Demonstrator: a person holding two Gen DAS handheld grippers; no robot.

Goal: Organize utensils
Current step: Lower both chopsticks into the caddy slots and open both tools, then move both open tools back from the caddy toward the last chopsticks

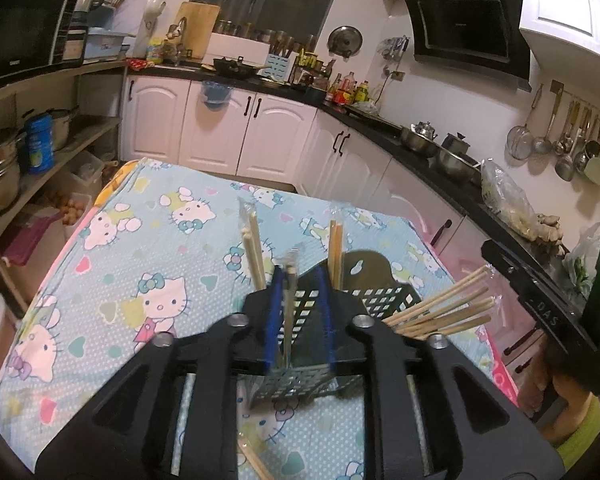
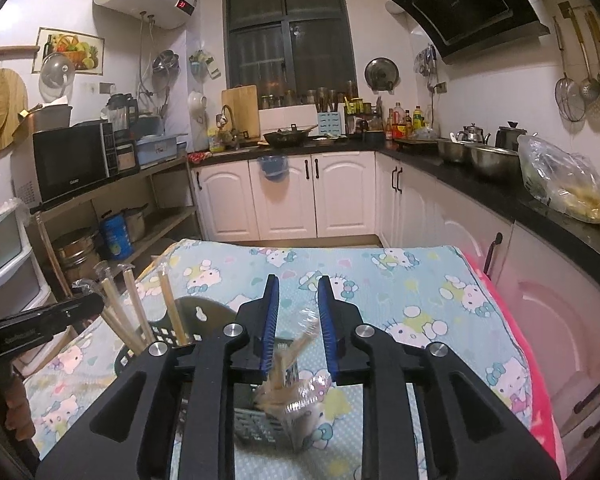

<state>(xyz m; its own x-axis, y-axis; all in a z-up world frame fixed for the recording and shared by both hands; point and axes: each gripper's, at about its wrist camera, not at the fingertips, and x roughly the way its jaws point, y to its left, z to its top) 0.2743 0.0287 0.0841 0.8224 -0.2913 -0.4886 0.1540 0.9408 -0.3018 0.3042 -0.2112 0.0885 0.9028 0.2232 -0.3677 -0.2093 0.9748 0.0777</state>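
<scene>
On the cartoon-print cloth [image 1: 112, 216] stands a black perforated plastic caddy [image 1: 384, 300], wooden chopsticks [image 1: 444, 312] fanning toward 3 o'clock, while the left gripper [image 1: 300, 276] stands slightly parted around a blurred wrapped stick [image 1: 289, 300] (pads apparently clear), and the right gripper [image 2: 298, 284] gapes over a falling cellophane-wrapped bundle [image 2: 296, 376]

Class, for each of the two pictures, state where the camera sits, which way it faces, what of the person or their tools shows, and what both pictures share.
Left wrist view: sits on the left claw, facing over the black slotted plastic utensil basket toward the white kitchen cabinets; the right claw's black body shows at right.
Right wrist view: sits on the right claw, facing the dark window; the left claw shows at left.
Shared: the basket, wrapped wooden chopsticks, and the cartoon-cat blue tablecloth.
</scene>
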